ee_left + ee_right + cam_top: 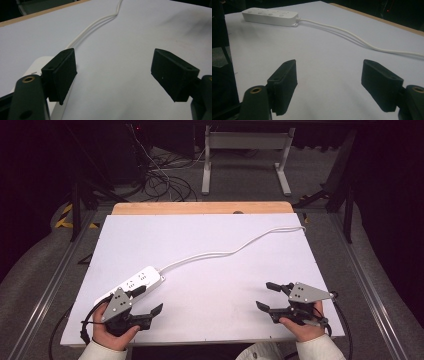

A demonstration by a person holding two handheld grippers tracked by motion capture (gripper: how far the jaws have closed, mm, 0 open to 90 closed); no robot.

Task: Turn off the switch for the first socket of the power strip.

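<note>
White board [210, 270] covers nearly the whole tabletop, with a strip of bare wood [200, 208] showing along its far edge and dark floor all round. Closest to the person, at the near edge, two hands hold the claws low over the board. The left gripper [149, 300] sits at the near left corner with its jaws spread wide and nothing between them; in the left gripper view its left jaw overlaps the rounded near end of the power strip [37, 72], though I cannot tell if it touches. The right gripper [266, 296] is at the near right corner, well apart from the strip, its jaws likewise standing wide with only bare board between them.

Just beyond the left gripper lies the power strip [135, 282], a long white block with rounded corners, flat on the board and angled away to the right. From the right gripper view its top shows a row of sockets and small raised buttons [270, 17]. From its far end a white cord [230, 252] snakes rightwards across the board to the far right corner, where it drops over the edge.

Farther back, tangled black cables [160, 180] lie on the floor beside the white legs of another table [245, 155].
</note>
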